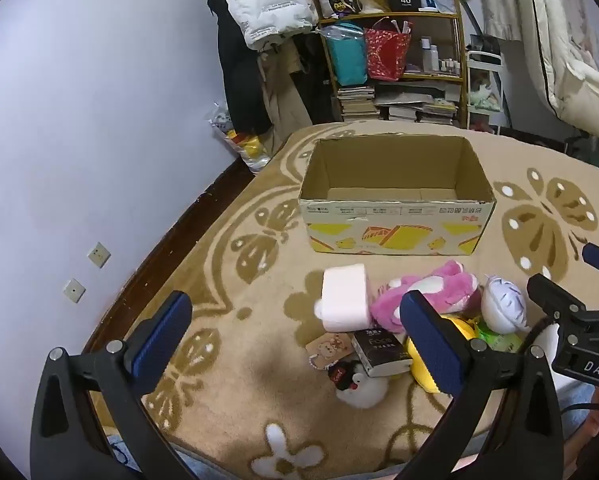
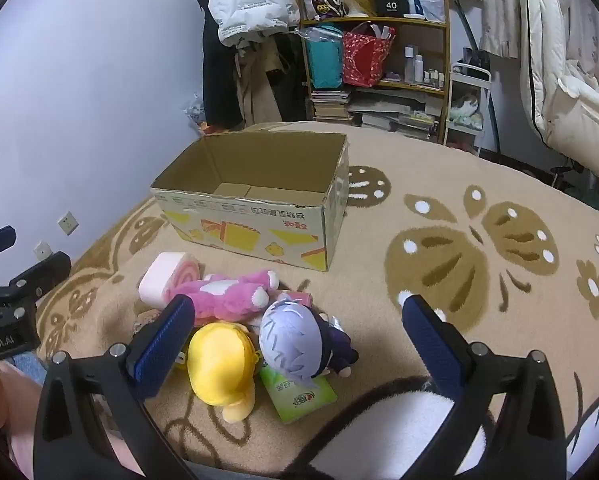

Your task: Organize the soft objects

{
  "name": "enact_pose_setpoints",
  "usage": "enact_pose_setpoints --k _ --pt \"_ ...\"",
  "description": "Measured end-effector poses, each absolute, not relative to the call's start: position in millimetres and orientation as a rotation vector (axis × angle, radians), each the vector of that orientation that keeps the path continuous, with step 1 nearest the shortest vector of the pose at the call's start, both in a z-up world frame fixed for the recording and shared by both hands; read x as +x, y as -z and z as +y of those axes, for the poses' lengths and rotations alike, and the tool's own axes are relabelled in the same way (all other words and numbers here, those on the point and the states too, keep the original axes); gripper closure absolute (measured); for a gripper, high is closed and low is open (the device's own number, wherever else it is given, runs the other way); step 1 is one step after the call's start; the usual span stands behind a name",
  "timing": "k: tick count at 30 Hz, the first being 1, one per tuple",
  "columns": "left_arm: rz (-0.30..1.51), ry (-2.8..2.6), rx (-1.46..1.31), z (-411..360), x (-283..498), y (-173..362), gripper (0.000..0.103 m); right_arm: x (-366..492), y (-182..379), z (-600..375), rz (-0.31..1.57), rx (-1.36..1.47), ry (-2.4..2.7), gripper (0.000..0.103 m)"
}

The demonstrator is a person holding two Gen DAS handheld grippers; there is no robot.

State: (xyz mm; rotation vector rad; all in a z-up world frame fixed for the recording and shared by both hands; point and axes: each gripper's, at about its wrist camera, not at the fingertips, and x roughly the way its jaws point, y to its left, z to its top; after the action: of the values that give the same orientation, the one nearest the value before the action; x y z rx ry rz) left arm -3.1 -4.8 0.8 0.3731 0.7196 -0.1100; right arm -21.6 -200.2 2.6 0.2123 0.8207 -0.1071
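Observation:
An open cardboard box [image 1: 395,220] [image 2: 259,224] stands empty on the beige blanket. In front of it lies a pile of soft toys: a pink roll-cake cushion [image 1: 345,298] [image 2: 167,276], a pink plush [image 1: 431,292] [image 2: 227,294], a yellow plush [image 2: 219,364] [image 1: 463,326], a grey-haired doll [image 2: 291,340] [image 1: 503,304] and a small white plush [image 1: 359,386]. My left gripper [image 1: 295,340] is open and empty above the pile's left side. My right gripper [image 2: 299,344] is open and empty over the dolls.
A black tissue pack [image 1: 379,350] and a green tissue pack [image 2: 299,394] lie among the toys. A bear tag [image 1: 327,346] lies beside them. A cluttered shelf [image 1: 395,40] stands behind the bed. The wall [image 1: 79,120] is at left.

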Motion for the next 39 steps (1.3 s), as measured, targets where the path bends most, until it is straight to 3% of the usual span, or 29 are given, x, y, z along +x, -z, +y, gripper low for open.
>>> enact_pose_setpoints --k 39 --pt "0.759 0.121 0.341 4.1 6.1 5.5 0.000 -21.1 -1.7 -200.2 0.821 0.201 0.119 0.000"
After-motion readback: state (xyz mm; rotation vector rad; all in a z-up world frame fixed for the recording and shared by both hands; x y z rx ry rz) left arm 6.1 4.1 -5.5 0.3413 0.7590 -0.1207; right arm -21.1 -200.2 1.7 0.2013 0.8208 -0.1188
